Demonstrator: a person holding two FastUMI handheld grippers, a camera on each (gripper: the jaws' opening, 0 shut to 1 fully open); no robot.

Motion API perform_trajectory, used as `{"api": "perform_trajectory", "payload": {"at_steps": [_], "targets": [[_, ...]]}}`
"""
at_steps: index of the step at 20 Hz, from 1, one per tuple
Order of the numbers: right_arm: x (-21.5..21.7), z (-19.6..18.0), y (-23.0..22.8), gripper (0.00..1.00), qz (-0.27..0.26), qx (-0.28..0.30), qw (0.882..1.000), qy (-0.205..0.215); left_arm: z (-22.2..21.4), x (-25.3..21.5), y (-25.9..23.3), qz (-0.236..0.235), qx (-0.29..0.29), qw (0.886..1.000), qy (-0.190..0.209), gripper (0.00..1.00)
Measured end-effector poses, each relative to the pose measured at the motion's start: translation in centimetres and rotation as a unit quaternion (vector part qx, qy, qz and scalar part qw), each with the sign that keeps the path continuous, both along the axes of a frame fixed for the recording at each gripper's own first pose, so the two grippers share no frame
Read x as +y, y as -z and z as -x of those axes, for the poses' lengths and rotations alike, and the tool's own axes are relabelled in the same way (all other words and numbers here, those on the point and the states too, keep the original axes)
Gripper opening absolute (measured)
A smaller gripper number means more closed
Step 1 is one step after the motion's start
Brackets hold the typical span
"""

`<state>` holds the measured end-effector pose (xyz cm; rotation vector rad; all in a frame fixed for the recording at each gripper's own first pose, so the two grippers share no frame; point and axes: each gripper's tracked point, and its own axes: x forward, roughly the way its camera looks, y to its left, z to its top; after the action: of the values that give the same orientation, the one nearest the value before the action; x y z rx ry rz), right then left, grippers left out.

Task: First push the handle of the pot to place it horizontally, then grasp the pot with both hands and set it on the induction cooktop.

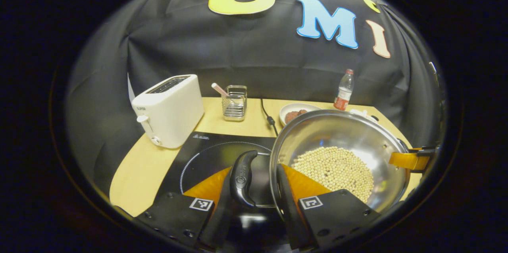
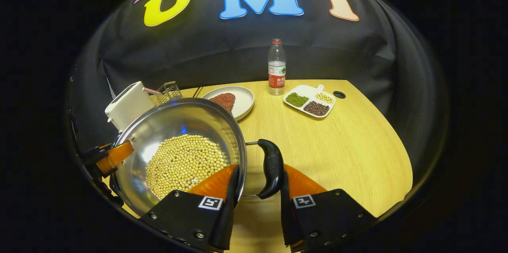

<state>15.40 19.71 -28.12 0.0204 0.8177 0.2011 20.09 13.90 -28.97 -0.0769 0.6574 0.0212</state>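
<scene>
Steel pot (image 1: 349, 134) of beans, each side handle straddled by a gripper (image 1: 254, 189) (image 2: 258, 189), grasp uncertain.

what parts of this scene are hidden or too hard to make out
- Pot underside, both views: its own wall hides whether it rests on the cooktop.
- Left tool grip on the handle, left gripper view: contact unclear.
- Cooktop's near edge, left gripper view: tool covers it.
- Bottle label: too small.

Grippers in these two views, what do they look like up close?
The left gripper and the right gripper look alike: each has two black finger blocks fastened with visible screws, and each block carries a small square black-and-white marker tag. No cables or sleeves are visible.
</scene>
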Motion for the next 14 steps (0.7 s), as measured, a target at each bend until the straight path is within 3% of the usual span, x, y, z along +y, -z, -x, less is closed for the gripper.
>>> {"api": "perform_trajectory", "payload": {"at_steps": [14], "targets": [[9.9, 1.4, -0.3, 0.49, -0.006, -0.004, 1.0, 0.012, -1.0, 10.8, 0.7, -0.003, -0.005, 1.0, 0.005, 0.6]]}}
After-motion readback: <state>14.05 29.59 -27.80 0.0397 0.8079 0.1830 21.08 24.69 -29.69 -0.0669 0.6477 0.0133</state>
